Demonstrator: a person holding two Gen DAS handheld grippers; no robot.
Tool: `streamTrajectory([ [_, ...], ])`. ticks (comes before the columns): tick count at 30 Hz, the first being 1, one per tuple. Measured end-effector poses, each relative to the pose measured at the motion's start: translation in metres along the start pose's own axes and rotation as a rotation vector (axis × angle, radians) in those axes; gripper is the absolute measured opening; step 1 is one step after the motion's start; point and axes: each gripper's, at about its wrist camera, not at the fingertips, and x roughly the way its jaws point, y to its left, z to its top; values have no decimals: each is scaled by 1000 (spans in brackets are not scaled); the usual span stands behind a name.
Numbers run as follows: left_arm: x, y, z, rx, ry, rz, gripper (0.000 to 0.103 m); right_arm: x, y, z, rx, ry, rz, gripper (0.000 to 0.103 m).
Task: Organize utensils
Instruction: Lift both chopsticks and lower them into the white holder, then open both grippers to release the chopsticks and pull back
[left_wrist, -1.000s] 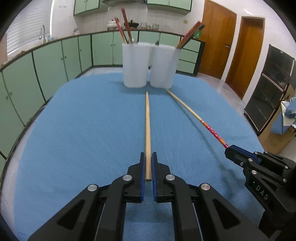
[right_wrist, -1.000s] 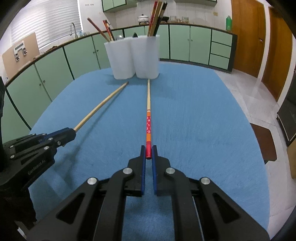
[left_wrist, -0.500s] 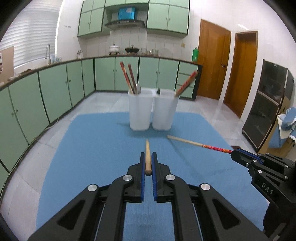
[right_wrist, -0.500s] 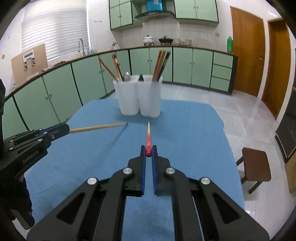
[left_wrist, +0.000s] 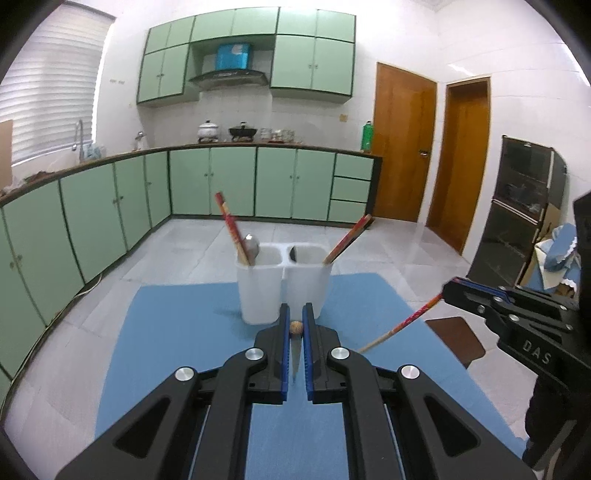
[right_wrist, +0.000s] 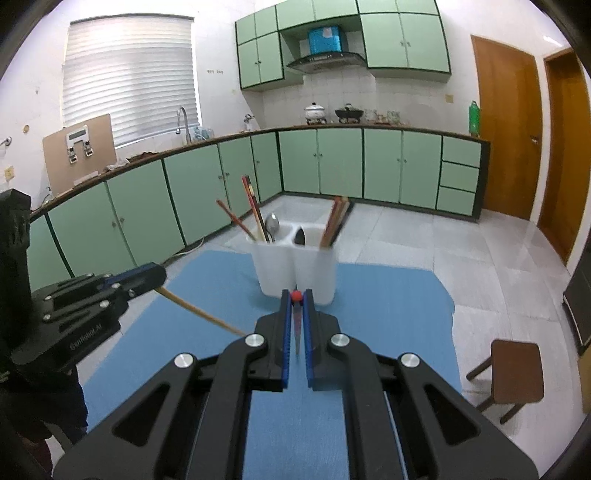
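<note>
Left wrist, plain chopstick (left_wrist: 296, 327) pinched, holder (left_wrist: 282, 288) ahead

the left black tool (left_wrist: 293, 314) with blue pads clamps a plain tan wooden chopstick (left_wrist: 296, 327). the right black tool (right_wrist: 296, 299), blue-padded too, clamps a red-ended chopstick with a red-and-white pattern (right_wrist: 296, 295). ahead of both tools stand two white plastic holders (left_wrist: 282, 288) on the blue cloth-covered surface (left_wrist: 177, 332).
</note>
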Motion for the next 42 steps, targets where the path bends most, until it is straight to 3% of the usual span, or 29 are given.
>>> streamTrajectory([
  [12, 16, 1, 54, 23, -33, -64, 6, 9, -11, 92, -24, -62, 81, 5],
  [22, 29, 1, 158, 61, -222, -36, 6, 29, -27, 193, -29, -219, 55, 5],
  [25, 45, 1, 182, 79, -257, -14, 6, 48, -35, 211, -32, -231, 38, 5],
  [29, 78, 6, 189, 76, -235, -1, 6, 81, -42, 213, -37, -209, 10, 5],
  [38, 149, 27, 147, 55, -91, 16, 6, 156, -49, 171, -28, -55, -8, 6],
  [41, 157, 32, 136, 47, -59, 1, 6, 166, -51, 157, -15, -19, -19, 9],
  [42, 155, 33, 134, 45, -64, 0, 7, 166, -53, 156, -6, -20, -23, 14],
])
